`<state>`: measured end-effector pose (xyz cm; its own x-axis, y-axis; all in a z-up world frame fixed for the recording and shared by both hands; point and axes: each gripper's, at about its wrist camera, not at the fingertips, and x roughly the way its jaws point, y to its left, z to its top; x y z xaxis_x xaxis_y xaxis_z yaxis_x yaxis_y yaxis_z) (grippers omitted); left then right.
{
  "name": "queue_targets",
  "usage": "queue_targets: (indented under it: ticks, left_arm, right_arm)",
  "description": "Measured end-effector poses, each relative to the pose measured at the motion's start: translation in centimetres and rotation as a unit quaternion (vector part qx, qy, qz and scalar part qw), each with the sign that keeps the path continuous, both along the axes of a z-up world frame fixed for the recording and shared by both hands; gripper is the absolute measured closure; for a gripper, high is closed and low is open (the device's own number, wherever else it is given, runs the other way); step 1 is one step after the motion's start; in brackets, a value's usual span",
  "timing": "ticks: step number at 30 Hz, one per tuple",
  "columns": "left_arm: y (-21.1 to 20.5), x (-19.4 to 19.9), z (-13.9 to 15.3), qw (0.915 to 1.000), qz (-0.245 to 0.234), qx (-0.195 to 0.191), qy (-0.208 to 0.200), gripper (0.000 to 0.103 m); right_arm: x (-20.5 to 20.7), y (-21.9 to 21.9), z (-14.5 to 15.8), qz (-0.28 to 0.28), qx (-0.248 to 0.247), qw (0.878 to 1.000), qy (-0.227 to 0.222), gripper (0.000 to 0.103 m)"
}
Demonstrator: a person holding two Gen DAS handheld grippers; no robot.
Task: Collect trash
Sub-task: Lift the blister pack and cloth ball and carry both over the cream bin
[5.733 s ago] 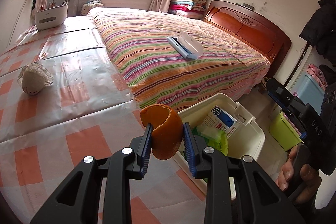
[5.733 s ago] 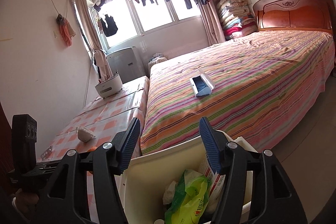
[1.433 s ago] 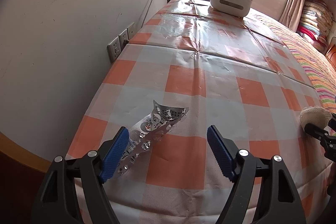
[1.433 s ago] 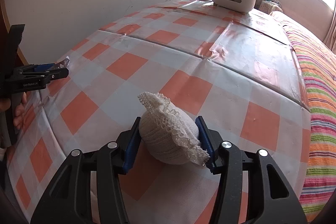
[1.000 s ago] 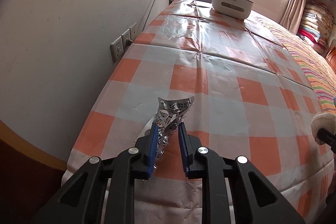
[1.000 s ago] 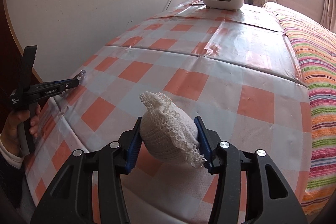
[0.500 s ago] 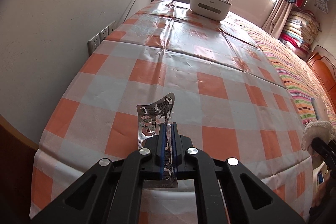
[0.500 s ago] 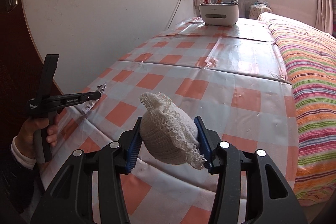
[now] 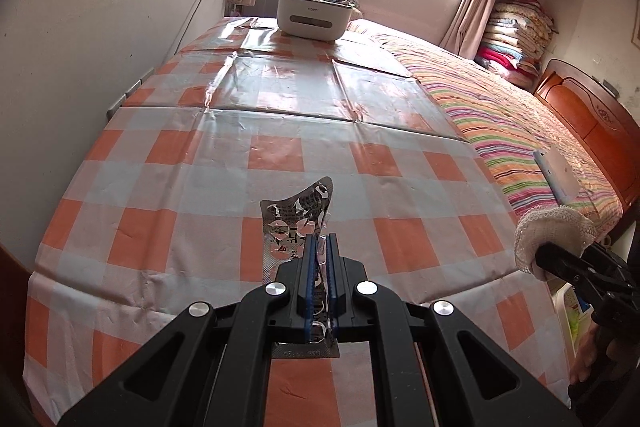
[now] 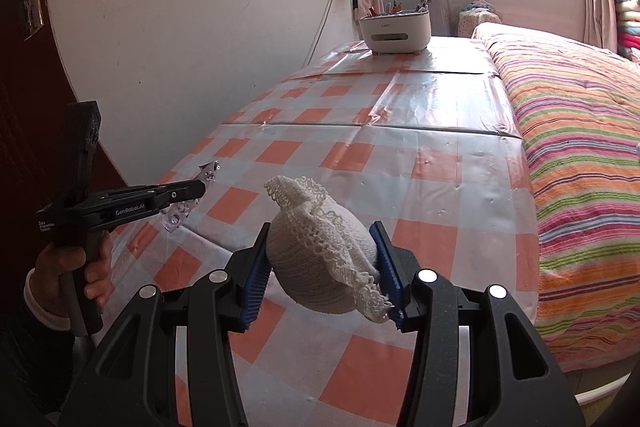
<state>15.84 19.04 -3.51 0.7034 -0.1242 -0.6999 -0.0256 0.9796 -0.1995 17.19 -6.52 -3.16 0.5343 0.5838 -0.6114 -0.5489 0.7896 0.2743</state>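
Above checkered table [image 9: 280,131]: one blister pack [image 9: 294,223], one lace cap [image 10: 320,259].

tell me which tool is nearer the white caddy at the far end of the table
Neither clearly. The left tool holds a blister pack and the right tool a lace cap, both at the near end, far from the caddy.

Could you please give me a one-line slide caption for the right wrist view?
Right gripper clamps a white lacy pouch above the checked tablecloth; left gripper holds a foil blister pack.
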Motion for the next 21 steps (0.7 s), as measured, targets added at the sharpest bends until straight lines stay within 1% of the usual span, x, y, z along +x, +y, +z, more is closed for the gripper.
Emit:
queue_targets:
  ticks: [9,15,21]
  left_arm:
    - [-5.3,-1.2,0.7,0.998,-0.062,0.001,-0.013,0.097]
    - [-9.4,-2.1,0.7,0.9938,-0.109,0.005,-0.016,0.097]
    - [-12.6,-2.5,0.3,0.9892,-0.146,0.002,-0.012,0.097]
  right_arm:
    - [-1.5,-1.7,0.6,-0.01,0.003,1.0,-0.01,0.056]
    - [-3.0,-3.6,1.3,-0.023,0.008,0.999,-0.023,0.056]
    - [-4.0,-6.5,1.2,-0.047,0.009,0.999,-0.023,0.056]
